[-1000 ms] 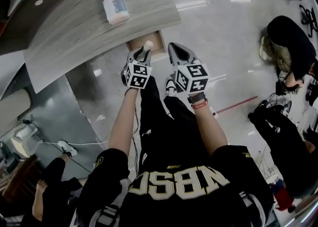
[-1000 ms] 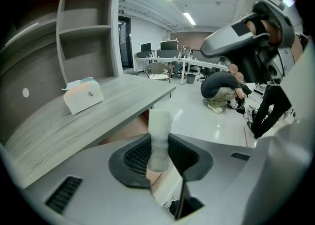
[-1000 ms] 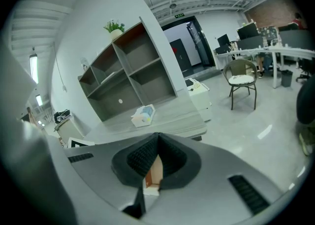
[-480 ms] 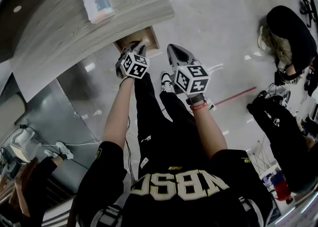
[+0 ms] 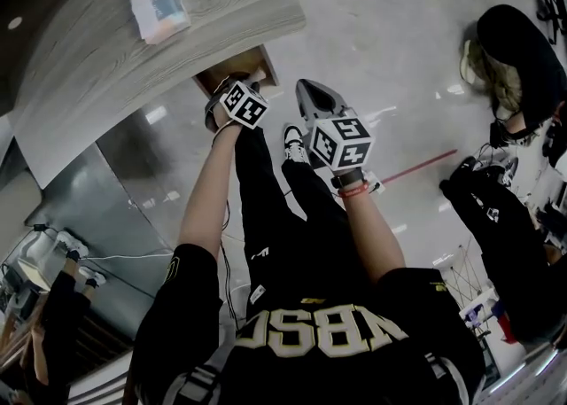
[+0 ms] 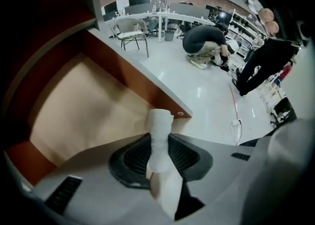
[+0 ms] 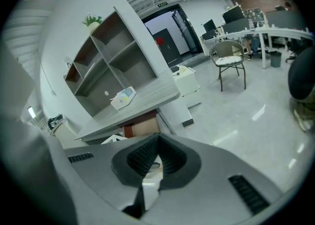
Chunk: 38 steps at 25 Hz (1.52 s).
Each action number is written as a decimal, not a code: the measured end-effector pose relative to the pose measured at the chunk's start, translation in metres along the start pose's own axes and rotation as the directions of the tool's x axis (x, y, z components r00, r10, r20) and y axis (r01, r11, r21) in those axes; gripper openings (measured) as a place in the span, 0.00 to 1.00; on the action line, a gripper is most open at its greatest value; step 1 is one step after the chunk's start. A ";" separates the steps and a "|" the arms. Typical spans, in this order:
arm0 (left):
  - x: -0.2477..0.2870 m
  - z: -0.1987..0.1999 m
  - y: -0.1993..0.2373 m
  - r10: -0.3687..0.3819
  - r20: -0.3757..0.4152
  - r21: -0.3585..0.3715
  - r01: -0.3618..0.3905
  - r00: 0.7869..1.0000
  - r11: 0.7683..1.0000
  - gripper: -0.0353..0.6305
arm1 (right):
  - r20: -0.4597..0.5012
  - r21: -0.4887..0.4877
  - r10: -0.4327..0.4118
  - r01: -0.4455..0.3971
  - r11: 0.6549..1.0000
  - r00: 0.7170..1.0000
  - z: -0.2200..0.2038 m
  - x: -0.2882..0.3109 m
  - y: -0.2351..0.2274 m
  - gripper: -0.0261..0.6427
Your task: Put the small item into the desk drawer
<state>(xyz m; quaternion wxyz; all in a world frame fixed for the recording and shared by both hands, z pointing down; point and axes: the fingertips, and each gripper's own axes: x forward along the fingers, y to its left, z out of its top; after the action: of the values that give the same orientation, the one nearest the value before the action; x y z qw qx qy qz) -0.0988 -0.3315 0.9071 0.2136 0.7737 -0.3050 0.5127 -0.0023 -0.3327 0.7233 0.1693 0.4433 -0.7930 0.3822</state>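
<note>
White and roughly cylindrical, the small item (image 6: 159, 125) stands clamped between the ribbed dark pads of the left gripper (image 6: 158, 145), with its upper end sticking out past the jaw tips. Just beyond it is the open desk drawer (image 6: 129, 74), which has reddish-brown walls and a tan bottom. The item is held over that bottom, near the end of one wall. The right gripper (image 7: 157, 140) has its jaws together with nothing between them. In the head view it hangs beside the left one, a little nearer the person and clear of the drawer. The drawer juts out from under a grey wood-grain tabletop (image 5: 204, 27). A white-and-blue packet (image 5: 159, 9) lies on the tabletop, well apart from the drawer. A glossy pale floor (image 5: 399, 75) spreads around.
</note>
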 end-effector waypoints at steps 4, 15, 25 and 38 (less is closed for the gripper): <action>0.012 -0.003 0.000 -0.018 -0.033 -0.005 0.018 0.999 1.000 0.24 | -0.001 0.009 -0.011 0.011 1.000 1.000 -0.004 0.000 -0.008 0.05; 0.029 -0.004 -0.007 -0.058 -0.059 0.034 0.060 0.997 0.998 0.31 | -0.014 -0.018 -0.022 0.022 1.000 1.000 -0.006 -0.009 -0.010 0.05; -0.004 0.009 -0.006 -0.045 0.019 -0.054 0.046 0.999 0.998 0.37 | -0.001 -0.046 -0.018 0.018 0.999 1.000 0.007 -0.017 0.000 0.05; -0.116 0.034 0.004 0.061 0.223 -0.278 0.003 0.973 0.961 0.35 | 0.053 -0.093 0.016 -0.011 0.996 0.998 0.041 -0.041 0.033 0.05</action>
<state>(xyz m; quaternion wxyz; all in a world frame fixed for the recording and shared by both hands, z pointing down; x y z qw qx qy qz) -0.1121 -0.3269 0.7869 0.2751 0.7856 -0.4075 0.3755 -0.0041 -0.3296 0.6572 0.1658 0.4394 -0.8171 0.3342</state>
